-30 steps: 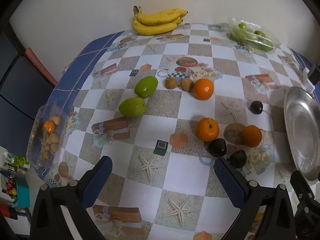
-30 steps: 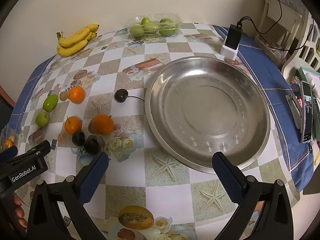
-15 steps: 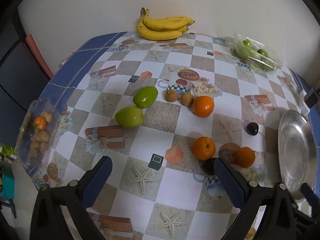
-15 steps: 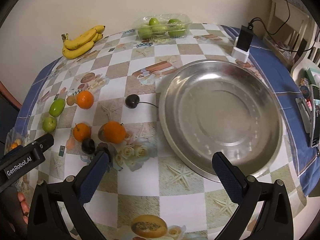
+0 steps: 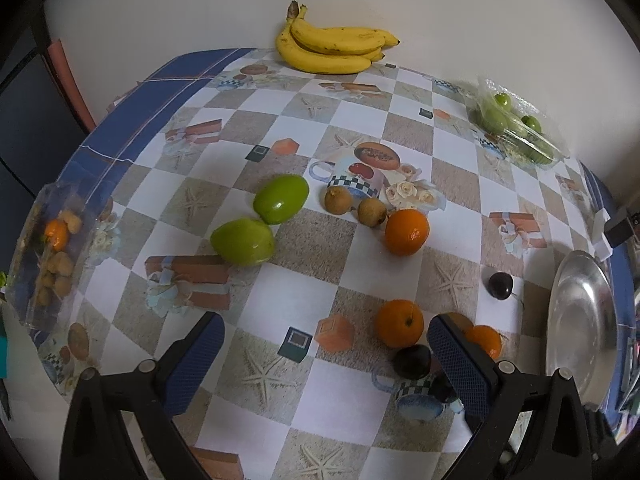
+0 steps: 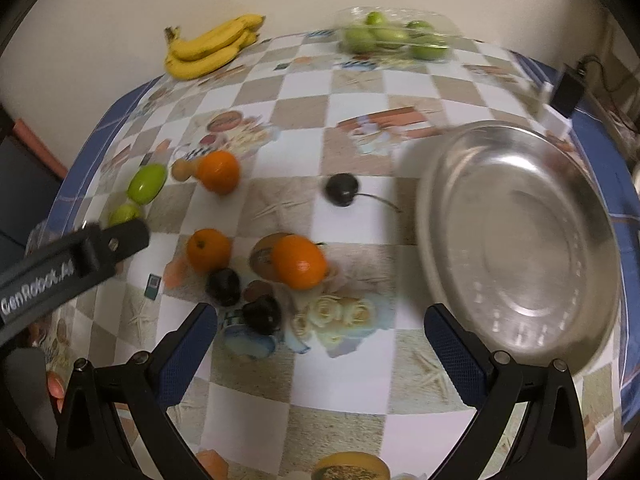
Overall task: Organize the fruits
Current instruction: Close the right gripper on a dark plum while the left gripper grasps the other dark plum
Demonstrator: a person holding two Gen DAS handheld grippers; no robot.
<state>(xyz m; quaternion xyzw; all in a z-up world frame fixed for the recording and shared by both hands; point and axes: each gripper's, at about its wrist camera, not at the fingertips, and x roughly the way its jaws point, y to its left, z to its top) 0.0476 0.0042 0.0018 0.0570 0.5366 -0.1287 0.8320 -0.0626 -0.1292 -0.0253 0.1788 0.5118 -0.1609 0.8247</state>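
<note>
Loose fruit lies on a checked tablecloth. Two green mangoes (image 5: 262, 224) lie left of two small brown fruits (image 5: 354, 205) and an orange (image 5: 407, 231). Nearer are a second orange (image 5: 399, 323), a third orange (image 6: 298, 262) and dark plums (image 6: 240, 298); another dark fruit with a stem (image 6: 341, 189) lies alone. A steel platter (image 6: 516, 240) lies on the right. My left gripper (image 5: 320, 356) is open above the near table. My right gripper (image 6: 320, 348) is open too, hovering near the plums.
A bunch of bananas (image 5: 334, 46) lies at the back by the wall. A clear box of green fruit (image 5: 516, 128) is at the back right. A clear bag of small fruit (image 5: 54, 256) hangs at the left table edge. A charger block (image 6: 566, 90) stands behind the platter.
Both grippers have moved left and forward over the table. The fruit now sits nearer the centre of each view; the platter has slid toward the right edge. No fruit has moved.
</note>
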